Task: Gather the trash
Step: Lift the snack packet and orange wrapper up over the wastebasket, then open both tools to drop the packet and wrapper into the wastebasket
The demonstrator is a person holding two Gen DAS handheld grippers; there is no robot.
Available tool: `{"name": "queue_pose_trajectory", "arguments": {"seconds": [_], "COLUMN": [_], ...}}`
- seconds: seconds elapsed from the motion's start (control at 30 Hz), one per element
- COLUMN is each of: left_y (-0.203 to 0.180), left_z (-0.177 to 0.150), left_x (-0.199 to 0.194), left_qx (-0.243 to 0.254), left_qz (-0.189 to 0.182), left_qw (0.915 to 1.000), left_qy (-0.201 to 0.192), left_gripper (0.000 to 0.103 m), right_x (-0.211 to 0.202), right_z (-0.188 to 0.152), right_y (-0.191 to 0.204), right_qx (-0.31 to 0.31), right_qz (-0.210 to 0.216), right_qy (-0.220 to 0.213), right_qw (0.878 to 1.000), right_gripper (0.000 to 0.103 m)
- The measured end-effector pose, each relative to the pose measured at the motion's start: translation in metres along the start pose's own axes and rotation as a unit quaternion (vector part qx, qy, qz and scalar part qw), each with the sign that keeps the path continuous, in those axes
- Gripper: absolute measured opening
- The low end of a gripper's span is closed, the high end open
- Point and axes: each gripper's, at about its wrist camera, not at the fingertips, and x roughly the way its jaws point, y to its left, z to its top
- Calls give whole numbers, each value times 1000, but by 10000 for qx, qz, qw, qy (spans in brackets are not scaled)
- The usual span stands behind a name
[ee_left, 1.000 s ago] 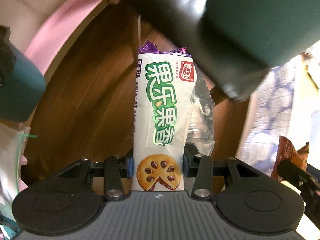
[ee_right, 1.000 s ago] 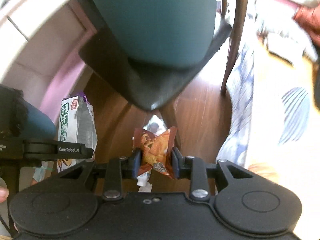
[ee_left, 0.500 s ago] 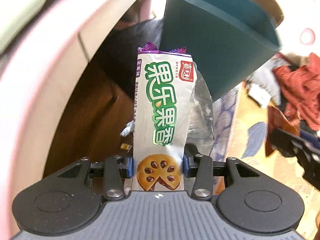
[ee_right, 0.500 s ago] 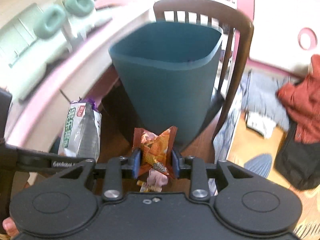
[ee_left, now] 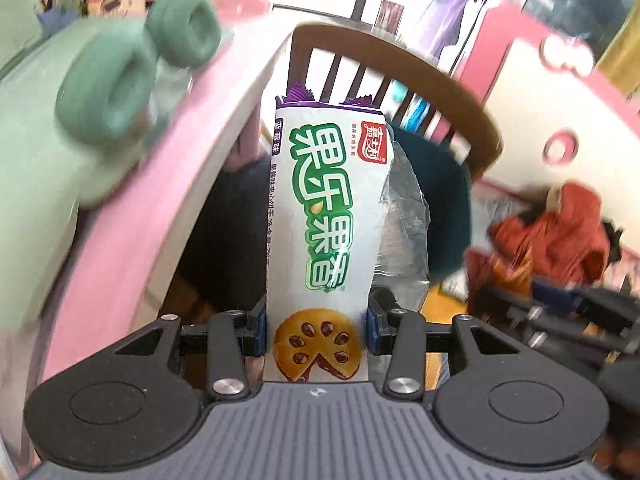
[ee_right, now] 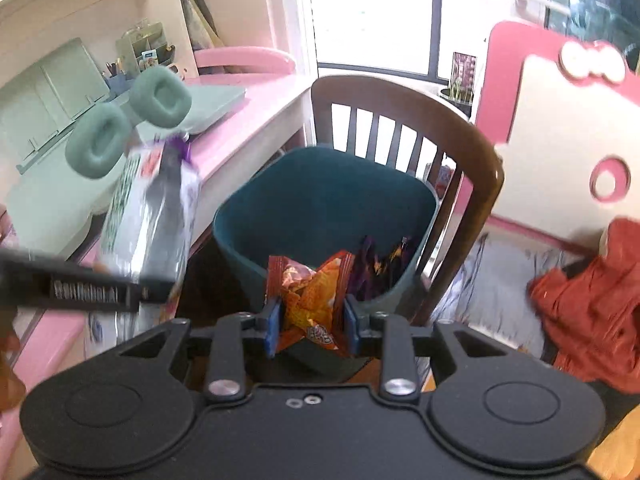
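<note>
My left gripper [ee_left: 316, 326] is shut on a tall white snack wrapper [ee_left: 326, 216] with green lettering and a purple crimped top, held upright. My right gripper [ee_right: 311, 322] is shut on a crumpled orange snack wrapper [ee_right: 310, 294]. A teal trash bin [ee_right: 320, 196] stands on a dark wooden chair [ee_right: 404, 112], just beyond and below the right gripper, with purple and orange wrappers [ee_right: 380, 264] inside. In the right wrist view the left gripper [ee_right: 80, 290] and its white wrapper [ee_right: 152, 216] hang left of the bin. In the left wrist view the bin [ee_left: 440, 200] is mostly hidden behind the wrapper.
A pink desk [ee_right: 248, 120] runs along the left with green headphones [ee_right: 128, 124] and a pale green tray [ee_right: 52, 128] on it. Red clothing [ee_right: 592, 304] lies on the floor at the right. A pink and white bed frame [ee_right: 560, 120] stands behind the chair.
Both grippers have risen from floor level under the chair to above the bin's rim, each still holding its wrapper. The bin's inside and the desk top have come into view.
</note>
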Motion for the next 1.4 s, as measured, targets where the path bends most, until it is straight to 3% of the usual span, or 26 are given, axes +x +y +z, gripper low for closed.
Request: {"name": "queue_pose_trajectory", "arguments": {"seconds": [0.3, 0.47, 0.6, 0.73, 0.87, 1.13, 1.4], "left_y": [-22, -30, -39, -43, -43, -59, -60], "left_z": [69, 81, 90, 89, 86, 71, 60], "left_x": [31, 56, 81, 107, 127, 149, 165], "left_qx": [265, 401, 606, 641, 595, 1159, 1208], "left_qz": [-30, -201, 20, 172, 53, 286, 387], "left_qw": [9989, 9984, 9975, 9976, 9982, 9924, 9898], "left_qy": [-389, -352, -373, -189, 54, 292, 655], "left_gripper": [43, 43, 43, 43, 43, 44, 55], "right_x": [32, 58, 77, 93, 106, 116, 114], "right_z": [30, 33, 30, 25, 18, 6, 2], "right_y": [-9, -14, -16, -19, -19, -22, -24], "right_qx": [-2, 97, 122, 202, 161, 117, 98], "right_qz": [-79, -74, -153, -196, -205, -199, -149], "right_qy": [-11, 176, 300, 407, 528, 711, 732], "right_qw": [10000, 9998, 9994, 9988, 9983, 9972, 9972], "right_gripper": [31, 31, 31, 31, 31, 34, 39]}}
